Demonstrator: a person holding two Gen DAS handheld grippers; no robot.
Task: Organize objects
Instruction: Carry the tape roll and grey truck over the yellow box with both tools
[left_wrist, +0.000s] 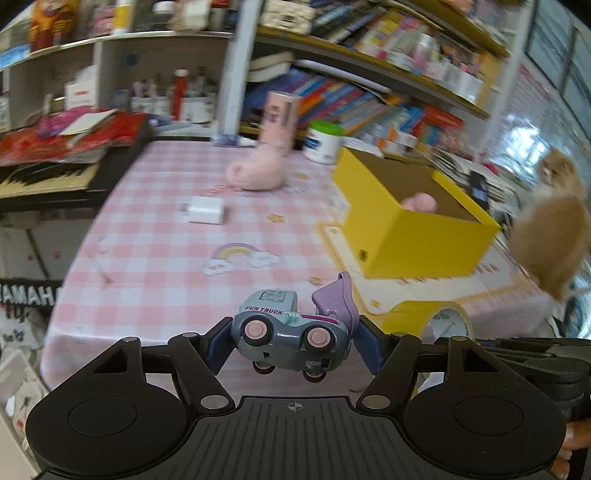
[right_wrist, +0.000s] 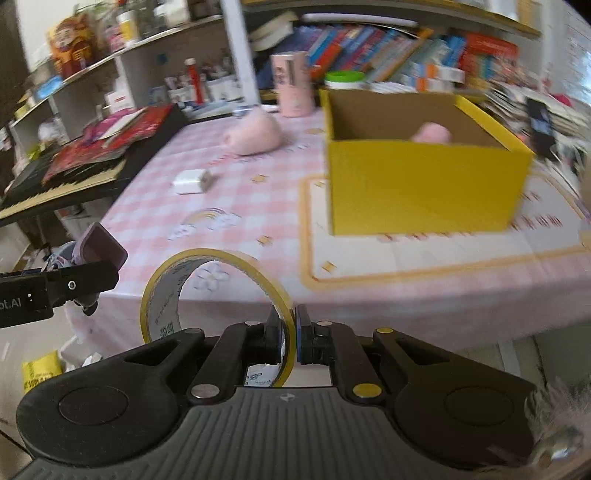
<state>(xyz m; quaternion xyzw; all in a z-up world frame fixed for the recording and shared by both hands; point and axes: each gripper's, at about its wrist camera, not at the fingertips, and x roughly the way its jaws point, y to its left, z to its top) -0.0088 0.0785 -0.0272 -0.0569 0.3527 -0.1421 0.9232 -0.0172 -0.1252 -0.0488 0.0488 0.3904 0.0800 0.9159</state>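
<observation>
So the toy truck (left_wrist: 291, 334) is clamped sideways in the left gripper (left_wrist: 293, 338), wheels turned back toward the camera, its long axis running straight across from one finger to the other. Over on the right gripper (right_wrist: 286, 334), the jaws are pinched shut on the wall of the tape roll (right_wrist: 218, 295), one finger inside the ring and one outside, with the ring standing upright and bulging off to the left of the fingers.

The thing everything hinges on is the yellow box (right_wrist: 424, 184). From the right fingers it's seen ahead and off to the right, open top up, with something pink (a plush, probably, it's pretty blurred) already inside. From the left fingers it's also ahead and to the right, but further over, with the tape roll in between. So the right hand is judged nearer, and the tape would likely be dropped in first.

A white charger block (left_wrist: 205, 210) and a pink plush (left_wrist: 256, 173) are left lying ahead of the left fingers on the checked tablecloth (left_wrist: 155, 251).
</observation>
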